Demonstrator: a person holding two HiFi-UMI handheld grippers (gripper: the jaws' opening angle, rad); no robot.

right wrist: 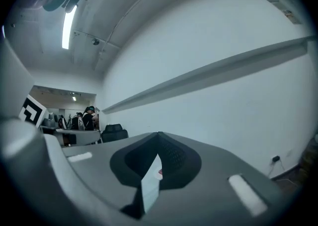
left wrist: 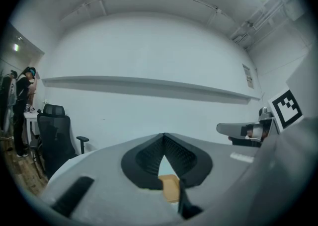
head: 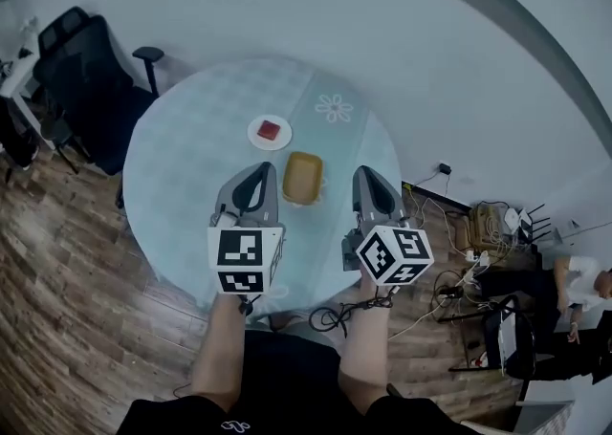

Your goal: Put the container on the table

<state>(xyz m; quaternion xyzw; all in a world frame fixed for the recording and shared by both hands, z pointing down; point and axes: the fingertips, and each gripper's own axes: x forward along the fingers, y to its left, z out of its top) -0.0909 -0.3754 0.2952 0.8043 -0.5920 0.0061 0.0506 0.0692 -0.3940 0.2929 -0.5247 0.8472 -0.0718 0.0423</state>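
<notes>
Yellow-tan rectangular plastic container (head: 302, 178) sits flat on the round desk with the pale patterned cloth (head: 191, 156). It lies between the two tools and a little ahead of them, so I judge the placing as done, or else no grasp is under way.

My left hand-held gripper (head: 260, 167) has its jaws together at the tips with nothing clamped. In the left gripper view the container (left wrist: 170, 188) only shows through the gap below the tips, not between them. My right hand-held gripper (head: 366, 171) is the same, tips together and empty. Both hover over the near half of the desk, just beside the container on either side, not touching it as far as I can tell.

Risks:
- Going forward with the jaws together would shove the container instead of gripping it. It looks light, so it would likely slide on the cloth.
- A small white round plate (head: 270, 132) carrying a red block (head: 270, 129) stands near the container's far left corner. A push that way bumps it.
- Black cables (head: 335, 316) loop under the tools at the desk's near edge. A quick pull-back could snag them.
</notes>
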